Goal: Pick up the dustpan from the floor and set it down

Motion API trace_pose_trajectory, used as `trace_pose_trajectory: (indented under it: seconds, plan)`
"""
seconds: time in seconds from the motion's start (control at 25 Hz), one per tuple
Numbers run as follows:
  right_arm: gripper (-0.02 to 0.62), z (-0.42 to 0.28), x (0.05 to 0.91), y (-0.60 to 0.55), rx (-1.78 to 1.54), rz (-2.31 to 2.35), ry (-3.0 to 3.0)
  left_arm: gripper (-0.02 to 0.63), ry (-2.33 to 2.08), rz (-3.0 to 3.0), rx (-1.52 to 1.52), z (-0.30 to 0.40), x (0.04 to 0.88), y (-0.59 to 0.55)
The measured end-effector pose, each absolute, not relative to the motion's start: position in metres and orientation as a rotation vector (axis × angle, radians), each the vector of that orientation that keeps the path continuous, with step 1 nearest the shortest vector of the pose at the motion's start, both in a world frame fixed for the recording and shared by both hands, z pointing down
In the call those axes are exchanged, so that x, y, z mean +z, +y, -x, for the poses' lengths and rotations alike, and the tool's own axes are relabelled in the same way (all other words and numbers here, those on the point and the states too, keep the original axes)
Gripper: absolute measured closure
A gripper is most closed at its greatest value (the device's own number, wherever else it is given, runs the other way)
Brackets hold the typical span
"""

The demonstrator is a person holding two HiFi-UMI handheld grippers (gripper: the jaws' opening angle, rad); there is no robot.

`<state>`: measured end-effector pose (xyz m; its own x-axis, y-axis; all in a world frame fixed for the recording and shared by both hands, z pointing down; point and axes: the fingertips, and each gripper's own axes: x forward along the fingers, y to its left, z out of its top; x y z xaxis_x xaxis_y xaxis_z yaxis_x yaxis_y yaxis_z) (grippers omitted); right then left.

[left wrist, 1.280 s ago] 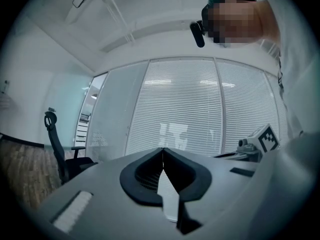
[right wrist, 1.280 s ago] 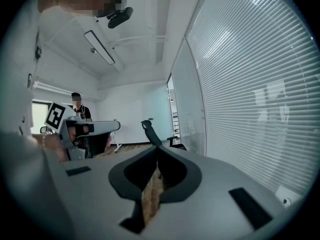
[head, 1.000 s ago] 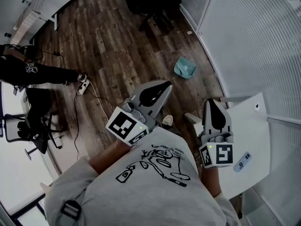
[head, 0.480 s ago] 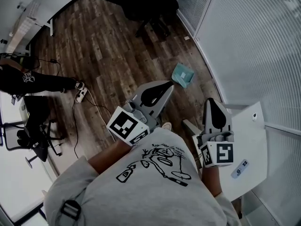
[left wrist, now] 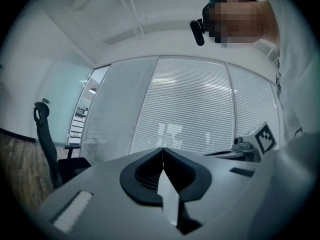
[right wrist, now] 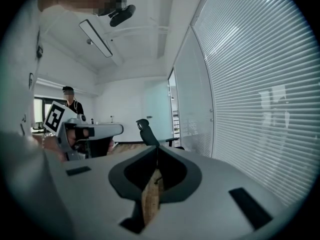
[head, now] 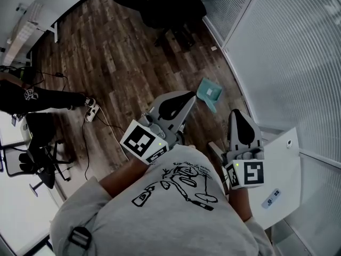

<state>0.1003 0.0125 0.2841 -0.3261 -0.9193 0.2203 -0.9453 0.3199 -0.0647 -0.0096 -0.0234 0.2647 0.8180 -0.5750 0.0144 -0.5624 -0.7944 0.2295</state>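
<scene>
Head view downward, gripper views share blinds [left wrist: 190, 109]

Head view: the dustpan [head: 209, 93] butts up against the tip of the left tongs [head: 188, 96], can't tell if a bit of it is covered. The person [head: 37, 97] at the left edge is cut off, only a dark sleeve shows. The chair [head: 173, 4] is chopped off by the top edge. The gadget [head: 272, 195] on the counter [head: 285, 164] is too small to tell.

An office: swivel chair [head: 173, 7], white desk [head: 279, 164], wood floor [head: 122, 52] (slatted blinds [head: 298, 52] alongside).
</scene>
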Motion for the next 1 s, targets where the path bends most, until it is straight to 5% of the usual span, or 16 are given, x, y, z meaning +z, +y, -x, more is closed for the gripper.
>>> trace_pose_trajectory:
  seconds: [1.0]
  plan:
    - [0.589, -0.061, 0.286, -0.049, 0.255, -1.734, -2.384, 0.603, -0.835, -2.768, -0.079, 0.046, 0.280, -0.087]
